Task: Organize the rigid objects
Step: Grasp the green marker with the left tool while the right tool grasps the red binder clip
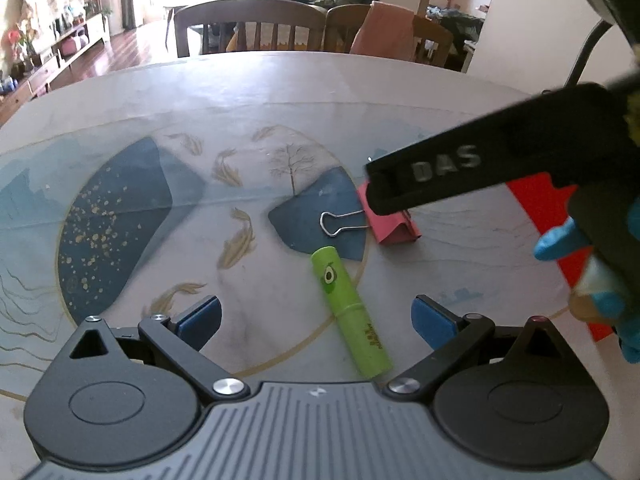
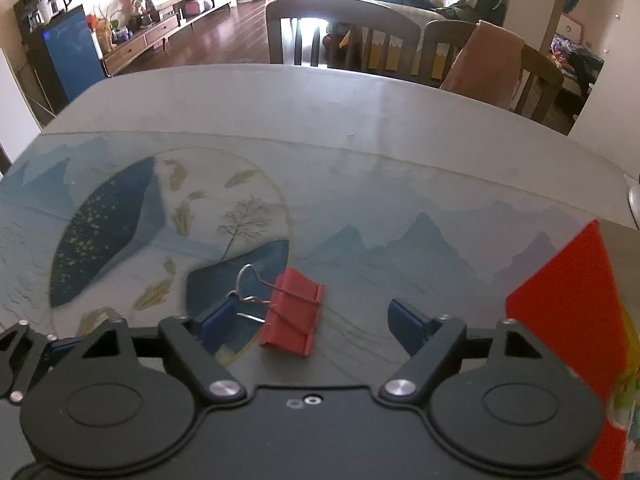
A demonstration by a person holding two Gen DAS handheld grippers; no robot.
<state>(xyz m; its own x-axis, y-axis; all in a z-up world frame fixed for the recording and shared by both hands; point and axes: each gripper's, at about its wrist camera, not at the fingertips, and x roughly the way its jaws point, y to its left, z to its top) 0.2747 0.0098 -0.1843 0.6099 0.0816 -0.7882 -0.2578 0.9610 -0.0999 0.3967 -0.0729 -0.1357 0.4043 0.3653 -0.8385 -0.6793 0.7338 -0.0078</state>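
Little of the tidying appeared to be done. The left hand-held gripper (image 1: 316, 322) was held open and empty over the counter (image 1: 280, 92), a green tube (image 1: 349, 314) lying loose between its jaws. Further right, the red clip (image 2: 292, 312) lay ungrasped between the parted jaws of the right hand-held gripper (image 2: 302, 322). Both were judged still to be put away.

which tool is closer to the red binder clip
Right. The right tool has the binder clip lying between its open fingers. The left tool sits farther back, with the green tube between its fingers and the clip beyond it.
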